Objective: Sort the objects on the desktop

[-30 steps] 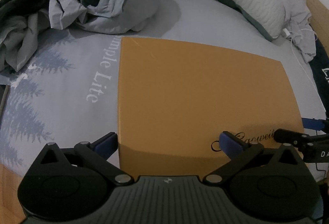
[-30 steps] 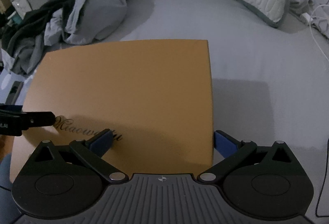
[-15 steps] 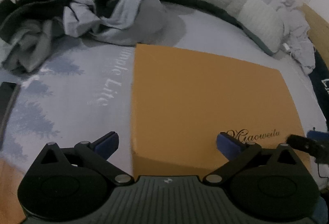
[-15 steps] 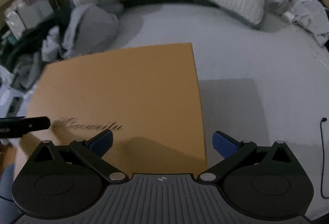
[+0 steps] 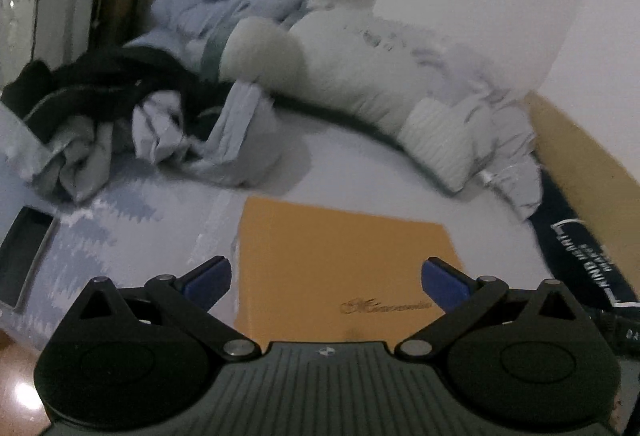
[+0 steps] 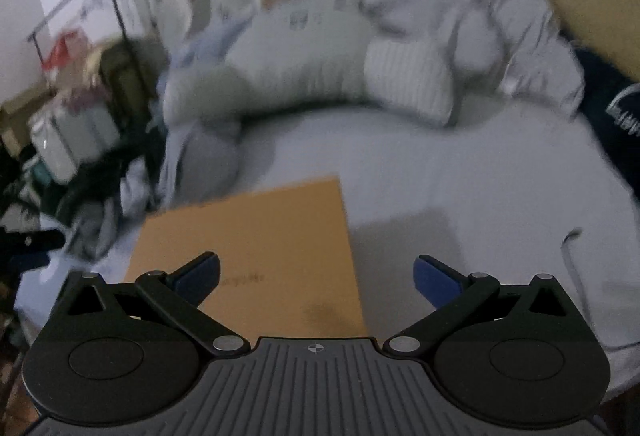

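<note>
Flat orange cardboard box with gold script [image 5: 344,256] lying on the pale grey bed sheet [image 6: 460,172], left tongs [image 5: 326,278] gaping wide over its near end, right tongs [image 6: 316,274] spreading apart straddling its right edge, crumpled grey clothes [image 5: 168,132] sitting far left, long white quilted pillow [image 5: 380,88] curving along the far side.

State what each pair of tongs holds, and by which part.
Nothing is held. Left tongs and right tongs gape wide open over the orange box, not gripping it.
</note>
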Demonstrator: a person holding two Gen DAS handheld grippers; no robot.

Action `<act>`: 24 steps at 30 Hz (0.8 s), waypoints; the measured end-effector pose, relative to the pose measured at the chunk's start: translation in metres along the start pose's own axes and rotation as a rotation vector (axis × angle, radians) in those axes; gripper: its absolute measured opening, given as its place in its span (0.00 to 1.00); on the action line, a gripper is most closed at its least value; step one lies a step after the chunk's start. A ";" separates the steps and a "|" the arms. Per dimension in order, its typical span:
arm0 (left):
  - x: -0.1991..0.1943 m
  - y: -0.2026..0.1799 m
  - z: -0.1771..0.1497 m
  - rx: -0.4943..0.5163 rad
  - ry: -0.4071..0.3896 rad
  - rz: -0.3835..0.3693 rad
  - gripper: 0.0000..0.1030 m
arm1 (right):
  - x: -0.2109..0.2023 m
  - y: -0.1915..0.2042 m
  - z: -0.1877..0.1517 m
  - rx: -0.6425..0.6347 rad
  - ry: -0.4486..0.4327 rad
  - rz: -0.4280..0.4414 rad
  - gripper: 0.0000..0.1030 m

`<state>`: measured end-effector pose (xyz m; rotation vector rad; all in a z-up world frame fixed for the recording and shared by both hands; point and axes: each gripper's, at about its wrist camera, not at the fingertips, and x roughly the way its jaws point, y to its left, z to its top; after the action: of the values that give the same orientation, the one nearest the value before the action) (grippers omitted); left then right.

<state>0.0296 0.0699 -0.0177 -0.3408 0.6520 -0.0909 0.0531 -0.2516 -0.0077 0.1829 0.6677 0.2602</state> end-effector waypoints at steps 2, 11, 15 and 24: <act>-0.011 -0.006 -0.001 0.026 -0.047 -0.018 1.00 | -0.017 0.001 0.000 -0.007 -0.077 0.004 1.00; -0.044 -0.032 -0.012 0.155 -0.206 -0.014 1.00 | -0.043 0.010 -0.005 -0.067 -0.137 0.050 1.00; -0.046 -0.048 -0.029 0.273 -0.248 0.051 1.00 | -0.041 0.012 -0.011 -0.062 -0.113 0.060 1.00; -0.036 -0.056 -0.048 0.281 -0.183 0.067 1.00 | -0.037 0.019 -0.027 -0.085 -0.066 0.081 1.00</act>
<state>-0.0264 0.0103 -0.0134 -0.0549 0.4613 -0.0853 0.0053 -0.2425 -0.0022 0.1370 0.5832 0.3579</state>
